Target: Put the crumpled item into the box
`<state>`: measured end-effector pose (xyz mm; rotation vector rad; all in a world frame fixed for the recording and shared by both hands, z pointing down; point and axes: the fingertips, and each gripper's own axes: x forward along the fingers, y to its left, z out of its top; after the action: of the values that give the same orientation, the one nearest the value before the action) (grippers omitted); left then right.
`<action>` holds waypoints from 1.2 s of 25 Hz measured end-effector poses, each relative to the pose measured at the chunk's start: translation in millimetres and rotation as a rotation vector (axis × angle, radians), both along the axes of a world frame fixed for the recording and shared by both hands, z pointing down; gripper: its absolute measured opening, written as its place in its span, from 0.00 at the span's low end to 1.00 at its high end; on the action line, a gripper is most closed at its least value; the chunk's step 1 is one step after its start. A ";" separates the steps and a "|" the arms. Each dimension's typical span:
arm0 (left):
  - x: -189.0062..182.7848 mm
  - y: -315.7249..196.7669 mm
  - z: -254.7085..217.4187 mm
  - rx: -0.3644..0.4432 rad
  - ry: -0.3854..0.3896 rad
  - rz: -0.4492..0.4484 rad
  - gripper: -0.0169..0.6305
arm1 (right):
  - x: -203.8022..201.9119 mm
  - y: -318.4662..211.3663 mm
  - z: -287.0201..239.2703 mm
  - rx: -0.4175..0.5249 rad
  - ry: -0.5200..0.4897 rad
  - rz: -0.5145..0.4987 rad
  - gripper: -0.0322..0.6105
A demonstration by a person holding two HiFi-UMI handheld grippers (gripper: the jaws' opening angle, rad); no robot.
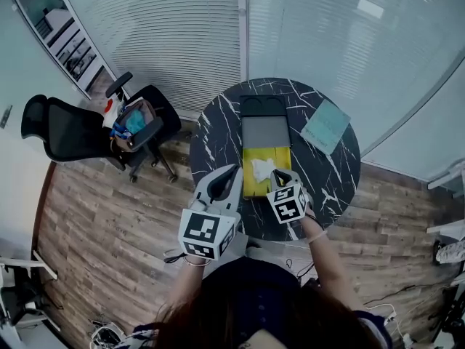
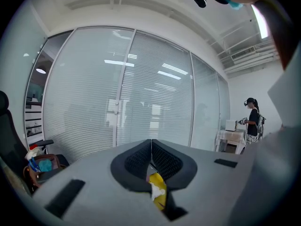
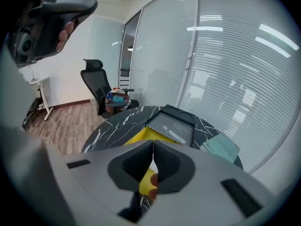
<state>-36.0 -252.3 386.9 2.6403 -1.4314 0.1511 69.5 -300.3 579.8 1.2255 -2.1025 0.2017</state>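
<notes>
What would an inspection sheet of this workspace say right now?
Surface: round black marble table, white-veined.
Job's things: white crumpled item lies inside the yellow box; the lid is open, on the far side.
Clutter: teal booklet right of the box.
Grippers: left gripper and right gripper have their jaws together, gripping nothing, near the box's near end.
Cables: loose cables on the floor beside the person.
Surroundings: office chair holding a bag, wood floor, blinds behind glass walls.

Grey left gripper (image 1: 231, 171) and right gripper (image 1: 279, 174) with black ribbed jaws, a black-and-white marker cube (image 1: 207, 233) on each; person wears a dark top (image 1: 247, 289).
</notes>
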 end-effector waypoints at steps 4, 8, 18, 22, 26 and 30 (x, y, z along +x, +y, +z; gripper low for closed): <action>5.0 10.5 -1.1 0.007 -0.004 0.001 0.07 | 3.3 9.2 -11.4 0.026 -0.021 0.013 0.09; 9.4 21.3 -4.9 0.017 -0.010 -0.003 0.07 | 4.7 19.6 -24.9 0.059 -0.042 0.011 0.09; 16.4 48.5 -5.1 0.023 -0.019 -0.019 0.07 | 8.5 40.5 -60.7 0.148 -0.115 0.037 0.09; 18.4 53.4 -4.2 0.020 -0.023 -0.019 0.07 | 10.7 46.7 -73.8 0.178 -0.160 0.060 0.09; 20.3 55.9 -3.9 0.022 -0.028 -0.012 0.07 | 12.1 53.4 -91.3 0.225 -0.185 0.073 0.09; 20.8 61.0 -4.8 0.026 -0.028 -0.003 0.07 | 10.4 62.9 -101.1 0.243 -0.231 0.097 0.09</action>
<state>-15.3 -191.4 382.0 2.6669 -1.4563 0.1709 79.9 -237.4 478.7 1.5115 -2.3192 0.1385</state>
